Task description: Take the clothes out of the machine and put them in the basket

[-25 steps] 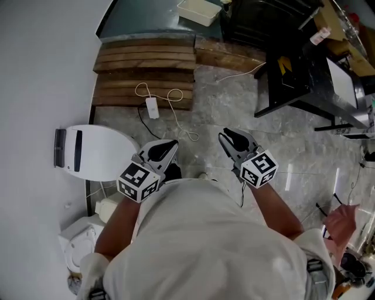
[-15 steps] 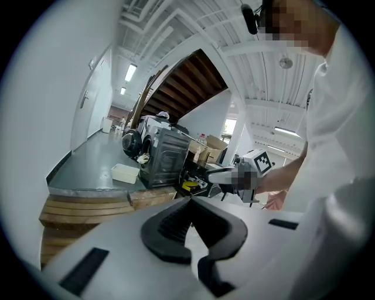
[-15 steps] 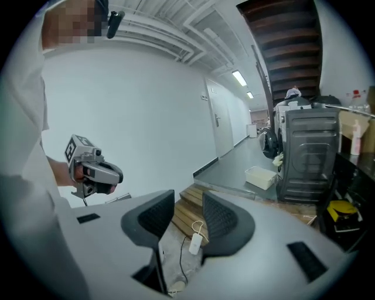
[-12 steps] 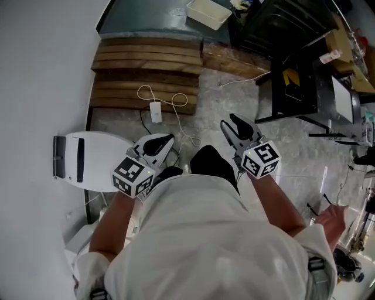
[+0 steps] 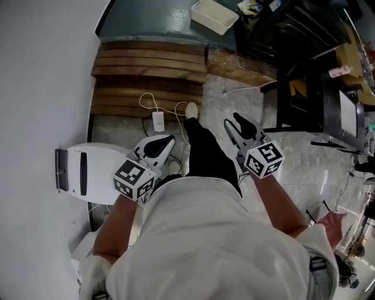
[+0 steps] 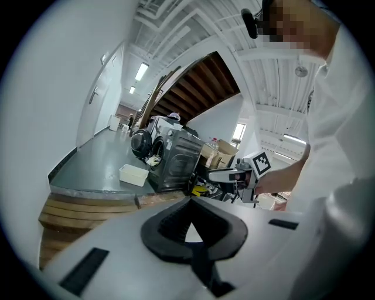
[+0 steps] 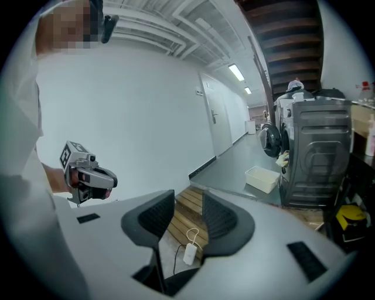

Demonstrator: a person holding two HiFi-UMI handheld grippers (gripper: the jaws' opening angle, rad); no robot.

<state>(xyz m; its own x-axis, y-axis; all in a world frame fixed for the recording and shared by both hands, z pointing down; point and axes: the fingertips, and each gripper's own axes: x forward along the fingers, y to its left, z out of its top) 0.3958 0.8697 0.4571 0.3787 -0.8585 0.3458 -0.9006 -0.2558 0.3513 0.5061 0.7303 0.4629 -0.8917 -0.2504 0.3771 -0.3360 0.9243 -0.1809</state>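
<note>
White rectangular plastic basket (image 5: 214, 16), far end; left gripper (image 5: 170, 142) jaws together, empty; right gripper (image 5: 232, 119) jaws narrowly apart, empty.

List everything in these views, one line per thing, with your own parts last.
steps: one flight, brown wood, ahead by the white wall
basket: one, white, on the grey floor above the steps
machine: one, dark grey, right of the basket
clothes: one pale bunch, at the machine's round door
adapter with cable: one, white, at the foot of the steps
rounded device: one, white, on the floor at left
stand: one, black, at right
leg: one, black trousers, pale shoe near the steps
left gripper: grey, jaws together, empty
right gripper: grey, jaws slightly apart, empty
</note>
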